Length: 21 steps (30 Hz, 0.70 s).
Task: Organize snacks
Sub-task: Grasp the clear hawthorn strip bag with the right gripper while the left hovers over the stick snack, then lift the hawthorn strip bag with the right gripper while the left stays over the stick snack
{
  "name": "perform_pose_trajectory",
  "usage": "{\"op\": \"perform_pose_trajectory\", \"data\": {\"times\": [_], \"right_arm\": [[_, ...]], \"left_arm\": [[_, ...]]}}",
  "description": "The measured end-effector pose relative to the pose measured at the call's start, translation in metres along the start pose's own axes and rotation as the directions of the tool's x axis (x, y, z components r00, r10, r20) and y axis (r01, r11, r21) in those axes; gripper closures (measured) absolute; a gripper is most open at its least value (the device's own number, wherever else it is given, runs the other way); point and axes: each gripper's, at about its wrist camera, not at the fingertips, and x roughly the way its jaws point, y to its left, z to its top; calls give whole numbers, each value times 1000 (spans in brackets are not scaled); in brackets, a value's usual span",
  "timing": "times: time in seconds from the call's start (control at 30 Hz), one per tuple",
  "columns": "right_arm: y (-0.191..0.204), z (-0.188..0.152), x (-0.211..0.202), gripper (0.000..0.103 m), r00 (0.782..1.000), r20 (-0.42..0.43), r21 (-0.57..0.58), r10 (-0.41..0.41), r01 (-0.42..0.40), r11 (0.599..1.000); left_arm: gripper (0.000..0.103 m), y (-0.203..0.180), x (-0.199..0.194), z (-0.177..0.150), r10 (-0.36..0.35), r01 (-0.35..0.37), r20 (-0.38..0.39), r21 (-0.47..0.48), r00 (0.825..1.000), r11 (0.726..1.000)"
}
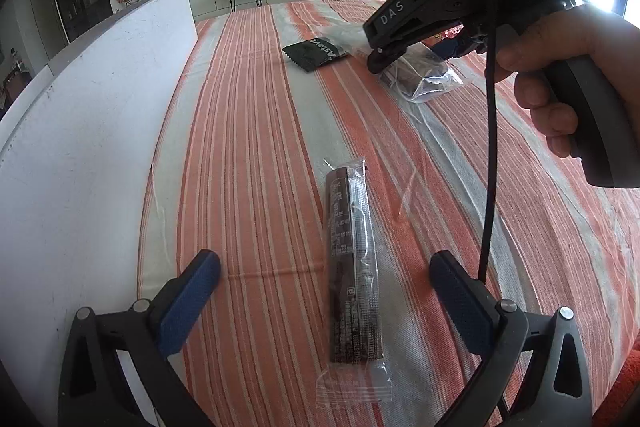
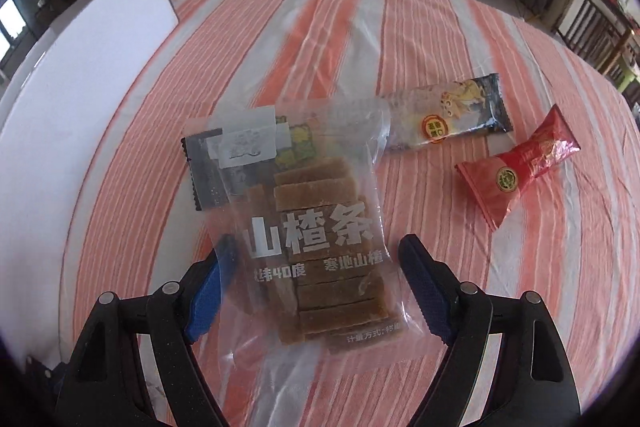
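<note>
Two views I have, and I start with the one from my left wrist. My left gripper is fully released, the blue pads standing wide apart above the striped cloth. Between them lies a long dark snack bar in a clear wrapper, flat on the cloth and touched by neither pad. Farther away I see a small black packet, and beside it my right gripper, held by my hand, pointing down at a clear bag. A white board stands along the left edge of the table.

From the right wrist, the right gripper has the hawthorn strip bag between its pads. The jaws are partly open, and the left pad seems to lie under or against the plastic edge, but I do not see a firm squeeze, so I count it as not yet gripping. The bag lies over a dark packet. To the right lie a long bar with a yellow picture and a red wrapped sweet, near each other.

I judge that the step in hand is picking up the hawthorn bag. Next the jaws should clench on the strips, not only on loose plastic, which may slip, and then lift without dragging the packet below.
</note>
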Motion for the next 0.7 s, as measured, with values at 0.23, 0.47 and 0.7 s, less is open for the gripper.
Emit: {"op": "perform_pose_trajectory", "data": {"times": [0.23, 0.47, 0.7], "right_arm": [[-43, -68, -47, 53, 999, -6, 163, 46, -45, 986], [-44, -177, -107, 52, 976, 121, 243, -180, 147, 959], [-46, -210, -97, 23, 943, 264, 356, -201, 99, 929]], "left_arm": [[0, -1, 0, 0, 0, 0, 0, 0, 1000, 1000], [0, -2, 0, 0, 1, -1, 0, 1, 1000, 1000], [0, -2, -1, 0, 1, -1, 1, 0, 1000, 1000]]}}
